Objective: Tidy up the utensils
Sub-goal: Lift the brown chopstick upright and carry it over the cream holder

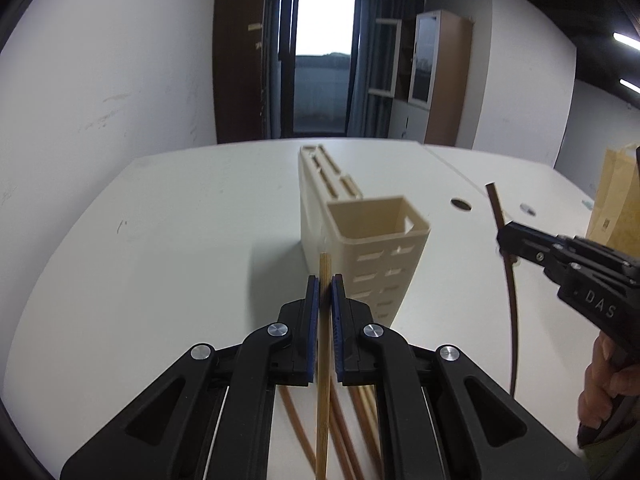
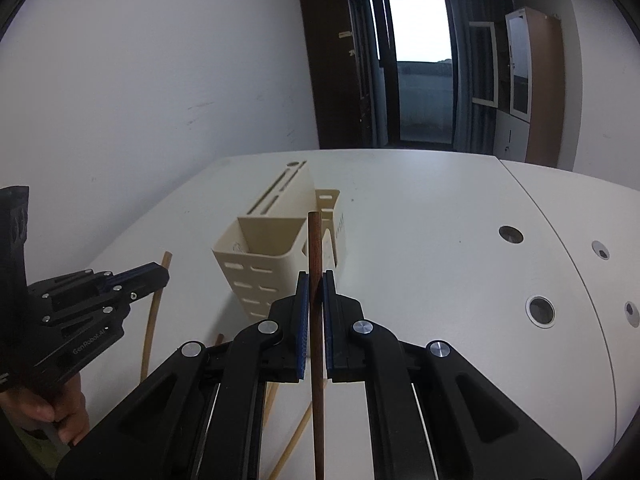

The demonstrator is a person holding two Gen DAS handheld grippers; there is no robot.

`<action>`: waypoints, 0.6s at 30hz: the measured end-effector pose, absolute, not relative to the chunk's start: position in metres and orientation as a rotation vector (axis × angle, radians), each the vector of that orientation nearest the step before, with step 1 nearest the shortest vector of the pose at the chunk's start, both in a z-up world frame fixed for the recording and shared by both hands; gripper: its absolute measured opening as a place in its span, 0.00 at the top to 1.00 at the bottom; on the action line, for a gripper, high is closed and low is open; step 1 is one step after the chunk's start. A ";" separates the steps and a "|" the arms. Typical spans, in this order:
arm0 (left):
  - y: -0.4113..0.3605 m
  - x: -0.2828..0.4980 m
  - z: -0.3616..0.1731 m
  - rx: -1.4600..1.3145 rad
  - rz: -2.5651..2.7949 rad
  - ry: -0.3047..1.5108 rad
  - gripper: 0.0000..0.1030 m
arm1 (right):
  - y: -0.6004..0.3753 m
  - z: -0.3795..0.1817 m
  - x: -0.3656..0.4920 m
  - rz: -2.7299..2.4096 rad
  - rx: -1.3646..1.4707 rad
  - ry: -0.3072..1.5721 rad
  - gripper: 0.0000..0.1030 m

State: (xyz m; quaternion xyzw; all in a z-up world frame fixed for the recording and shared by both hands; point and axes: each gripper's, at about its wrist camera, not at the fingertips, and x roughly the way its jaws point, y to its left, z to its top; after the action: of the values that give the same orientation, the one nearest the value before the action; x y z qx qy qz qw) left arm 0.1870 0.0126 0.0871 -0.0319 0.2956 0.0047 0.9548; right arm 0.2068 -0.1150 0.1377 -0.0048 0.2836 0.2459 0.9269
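A cream utensil holder [image 1: 360, 240] with a slotted square cup in front and knife slots behind stands on the white table [image 1: 180, 220]. My left gripper [image 1: 325, 280] is shut on a light wooden chopstick [image 1: 323, 360], whose tip rises just before the holder's cup. My right gripper [image 2: 316, 278] is shut on a dark brown chopstick [image 2: 317, 340], upright, to the right of the holder [image 2: 276, 248]. In the left wrist view the right gripper [image 1: 505, 240] pinches that dark chopstick [image 1: 510, 308]. In the right wrist view the left gripper [image 2: 160, 276] holds the light chopstick [image 2: 151, 324].
Several more wooden chopsticks [image 1: 352, 432] lie on the table under my left gripper. Round cable holes [image 2: 540, 311] dot the table's right part. A brown paper bag [image 1: 616, 204] stands at the far right. A person's hands [image 1: 608, 384] hold both grippers.
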 end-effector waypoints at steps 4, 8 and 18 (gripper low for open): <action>0.010 0.187 0.106 -0.099 -0.012 0.521 0.94 | -0.122 0.145 0.230 0.527 0.010 0.530 0.93; 0.005 0.193 0.125 -0.137 -0.041 0.427 0.94 | -0.120 0.157 0.239 0.538 0.029 0.464 0.93; -0.002 0.198 0.160 -0.103 -0.045 0.169 0.94 | -0.116 0.180 0.248 0.571 0.072 0.308 0.93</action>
State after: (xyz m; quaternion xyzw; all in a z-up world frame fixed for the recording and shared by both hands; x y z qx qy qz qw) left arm 0.1976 -0.0020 0.1600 -0.0514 0.0845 -0.0226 0.9948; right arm 0.2483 -0.1164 0.1801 0.0356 0.1514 0.2807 0.9471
